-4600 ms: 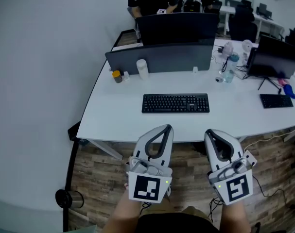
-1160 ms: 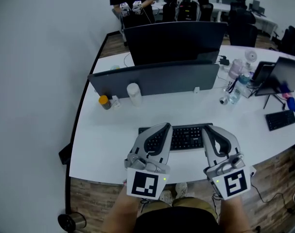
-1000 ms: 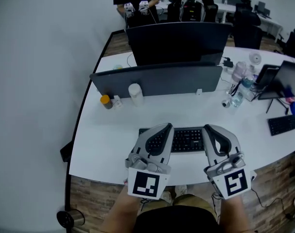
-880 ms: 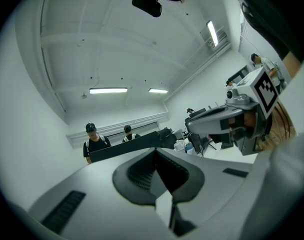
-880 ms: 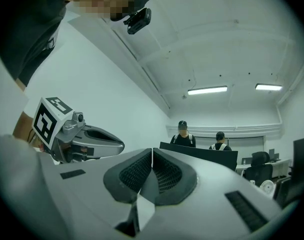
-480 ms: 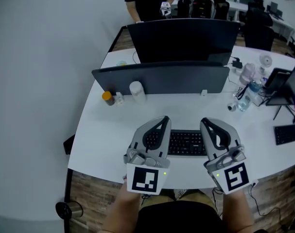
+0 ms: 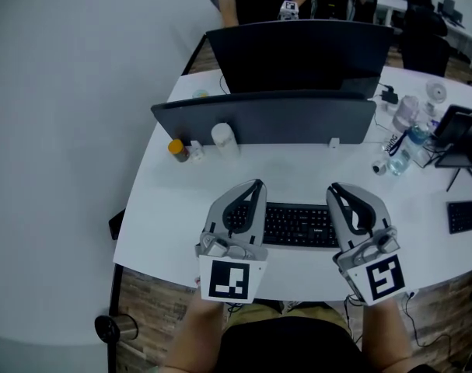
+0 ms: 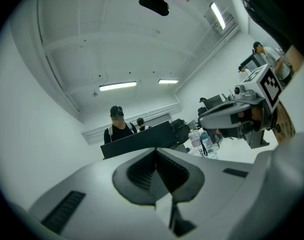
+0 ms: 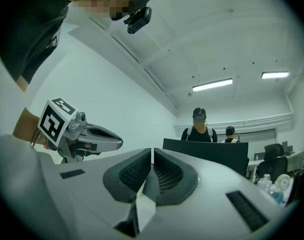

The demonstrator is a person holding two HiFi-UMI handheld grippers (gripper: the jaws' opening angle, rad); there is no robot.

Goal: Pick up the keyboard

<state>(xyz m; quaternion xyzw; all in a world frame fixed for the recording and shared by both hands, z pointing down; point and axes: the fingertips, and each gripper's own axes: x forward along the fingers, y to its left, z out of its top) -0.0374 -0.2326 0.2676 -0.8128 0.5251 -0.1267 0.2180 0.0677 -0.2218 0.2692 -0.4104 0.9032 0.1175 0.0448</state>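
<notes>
The black keyboard point(image 7: 298, 225) lies flat at the near edge of the white desk point(image 7: 167, 208), its ends hidden behind the left hand-held gripper point(image 7: 256, 183) and right hand-held gripper point(image 7: 333, 186), both pressed together on nothing and seemingly held above it.

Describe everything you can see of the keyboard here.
The keyboard is black, flat, rectangular, seemingly plastic, with rows of dark keys. It lies flat on the white desk, its long side along the near edge. Only its middle shows: the left gripper covers its left end, the right gripper its right end, both with jaws shut. Whether either touches it cannot be told.
</notes>
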